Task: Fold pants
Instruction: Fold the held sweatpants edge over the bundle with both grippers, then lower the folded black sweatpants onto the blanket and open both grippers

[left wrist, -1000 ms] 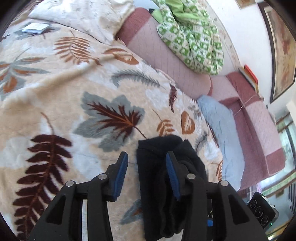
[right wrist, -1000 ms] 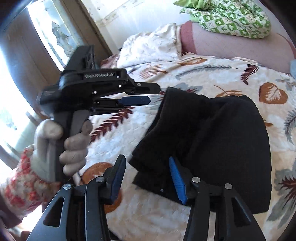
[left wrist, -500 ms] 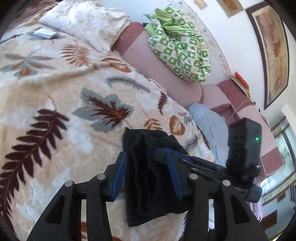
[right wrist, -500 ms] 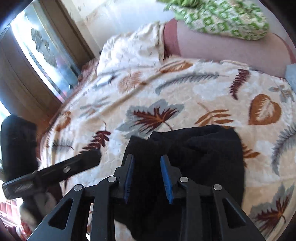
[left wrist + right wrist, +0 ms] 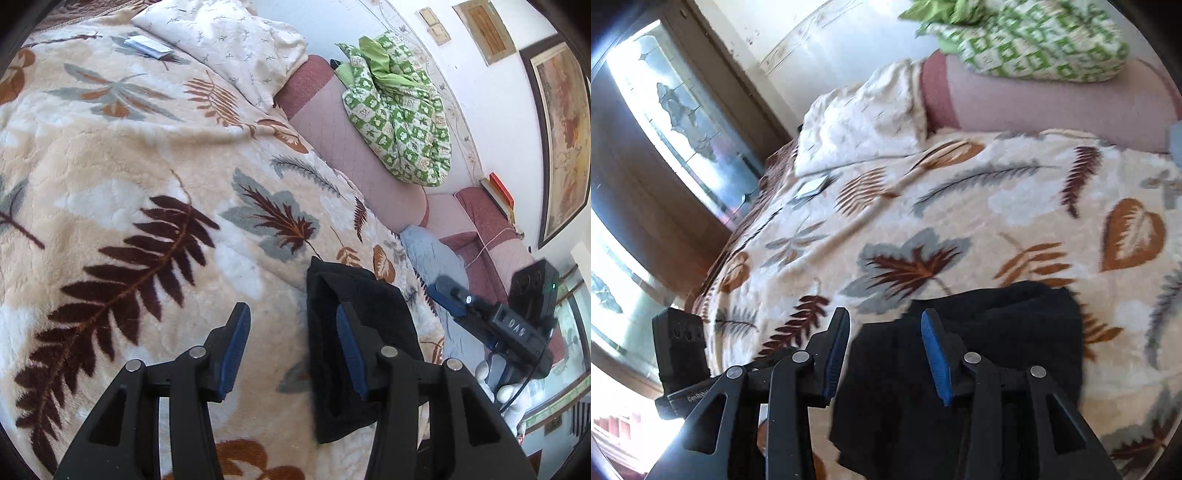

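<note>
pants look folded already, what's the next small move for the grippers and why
Probably lift both grippers clear. The black pants lie as a compact folded bundle on the leaf-print blanket. The left gripper stands open with nothing gripped, and the right gripper, whose jaws have just been opening, presses on no cloth.

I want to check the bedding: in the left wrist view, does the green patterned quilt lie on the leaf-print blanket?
No, the green patterned quilt lies on the pink sofa back, beyond the leaf-print blanket.

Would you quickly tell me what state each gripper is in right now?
Left gripper: open, holding nothing, beside the black pants.
Right gripper: open, just been opening, above the pants, pads not pressing the cloth.
</note>
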